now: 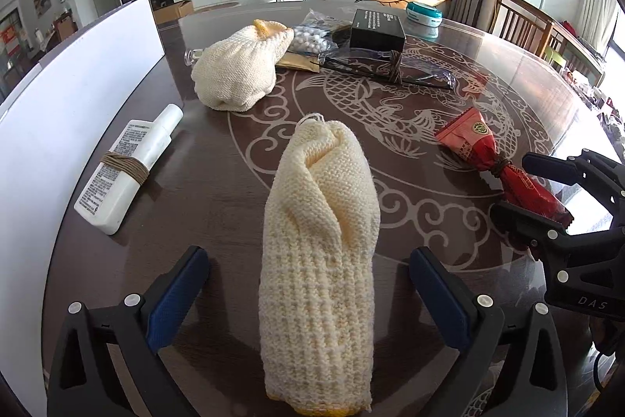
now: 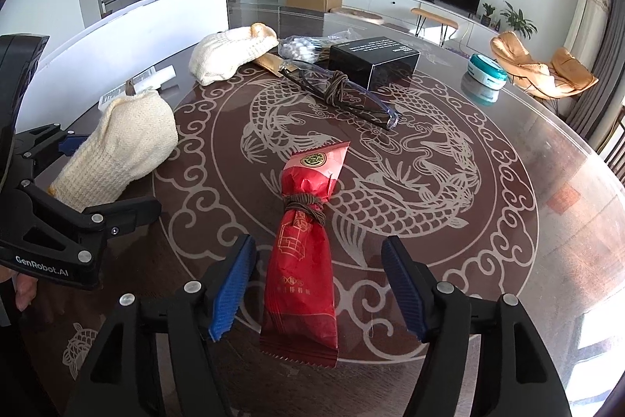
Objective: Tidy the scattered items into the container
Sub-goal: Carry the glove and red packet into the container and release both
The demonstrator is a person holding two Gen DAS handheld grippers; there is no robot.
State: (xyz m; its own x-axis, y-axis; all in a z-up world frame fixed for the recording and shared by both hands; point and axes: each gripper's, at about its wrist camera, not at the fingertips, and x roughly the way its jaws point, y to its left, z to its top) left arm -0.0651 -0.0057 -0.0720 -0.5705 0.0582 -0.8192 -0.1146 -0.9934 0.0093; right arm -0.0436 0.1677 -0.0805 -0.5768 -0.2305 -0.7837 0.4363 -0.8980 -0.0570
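Knitted glove, lower centre, lies on the worktop between your left gripper jaws, released. Red packet likewise, right gripper jaws unclenched. Step: between picks; container unidentified, so locate it before regrasping.

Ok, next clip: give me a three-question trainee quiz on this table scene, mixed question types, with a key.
1. True or false: the left gripper is clamped tight on the cream knitted glove.
2. Multiple choice: what lies between the fingers of the right gripper? A) the glasses B) the red snack packet C) the black box
3. Short answer: what is wound round the white tube?

Key
1. False: the fingers stand apart on either side of the glove, not pressing it.
2. B; the fingers are clear of it on both sides.
3. Brown cord, wrapped round its middle.
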